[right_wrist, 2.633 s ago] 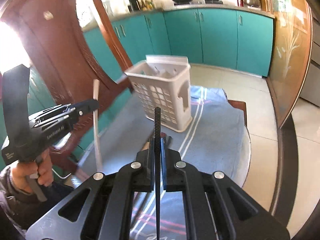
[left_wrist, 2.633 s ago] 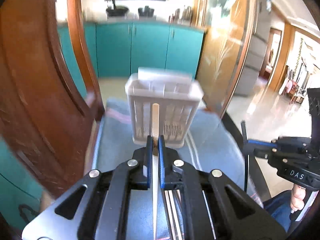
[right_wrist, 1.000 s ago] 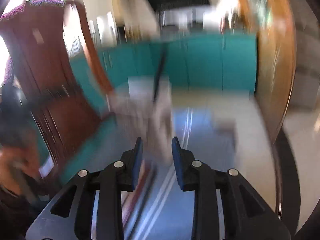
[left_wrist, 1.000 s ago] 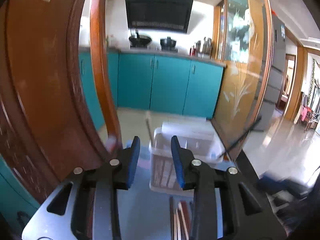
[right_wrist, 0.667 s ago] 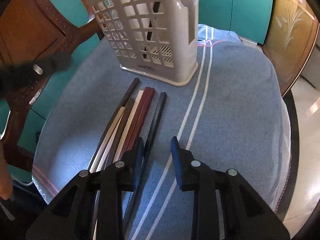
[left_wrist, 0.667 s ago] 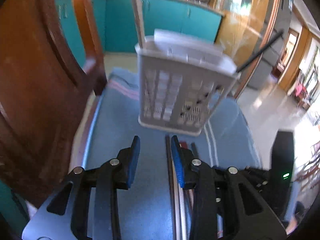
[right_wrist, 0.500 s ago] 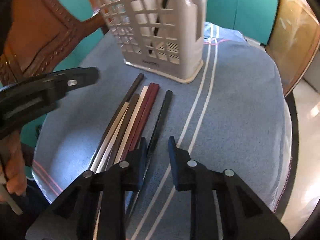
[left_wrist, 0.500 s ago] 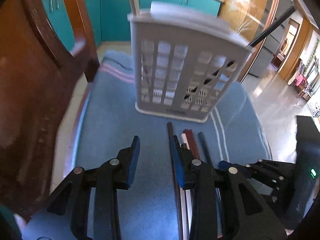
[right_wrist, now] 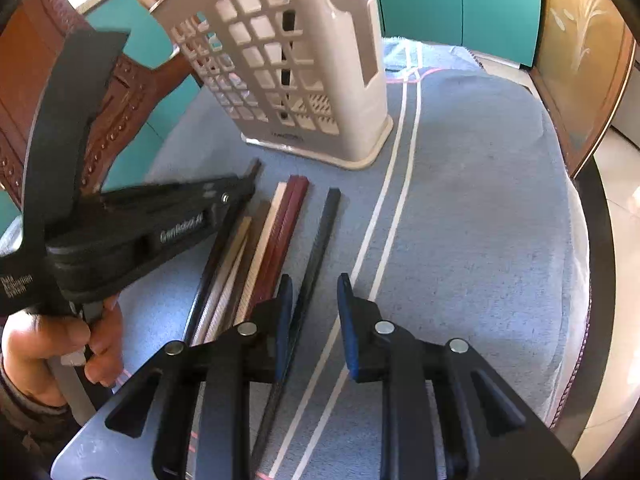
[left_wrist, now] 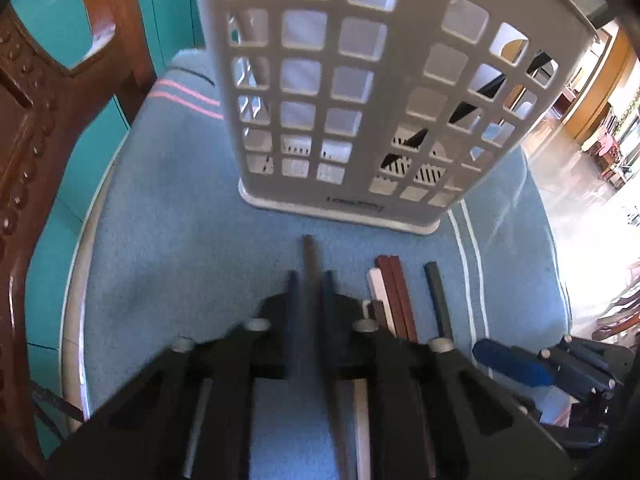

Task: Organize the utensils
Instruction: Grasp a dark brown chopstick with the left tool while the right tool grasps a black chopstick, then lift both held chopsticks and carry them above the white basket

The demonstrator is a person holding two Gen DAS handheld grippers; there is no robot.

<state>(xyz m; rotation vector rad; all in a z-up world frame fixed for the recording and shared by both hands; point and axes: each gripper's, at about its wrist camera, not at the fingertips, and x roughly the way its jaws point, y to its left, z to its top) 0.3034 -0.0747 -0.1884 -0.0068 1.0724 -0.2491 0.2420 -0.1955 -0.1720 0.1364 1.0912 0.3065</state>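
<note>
A white lattice utensil basket (left_wrist: 340, 80) stands on the blue cloth; a black chopstick (left_wrist: 480, 92) leans inside it. Several chopsticks lie in a row in front of it: dark brown (left_wrist: 310, 248), white (left_wrist: 376, 280), a maroon pair (left_wrist: 394, 276) and black (left_wrist: 434, 280). My left gripper (left_wrist: 311, 276) is down on the cloth, shut on the dark brown chopstick near its far end. My right gripper (right_wrist: 314, 280) hangs open low over the black chopstick (right_wrist: 326, 220), which runs between its fingers close to the left one. The left gripper (right_wrist: 240, 188) also shows in the right wrist view, held by a hand.
A blue cloth with white stripes (right_wrist: 460, 200) covers the round table, whose edge curves at the right. A carved wooden chair back (left_wrist: 24, 120) stands close at the left. Teal cabinets (right_wrist: 460, 0) lie beyond the basket.
Both grippers let their chopsticks go into the basket, then came down to the row on the cloth. The left jaws have closed on the dark brown chopstick; the right jaws narrowed slightly.
</note>
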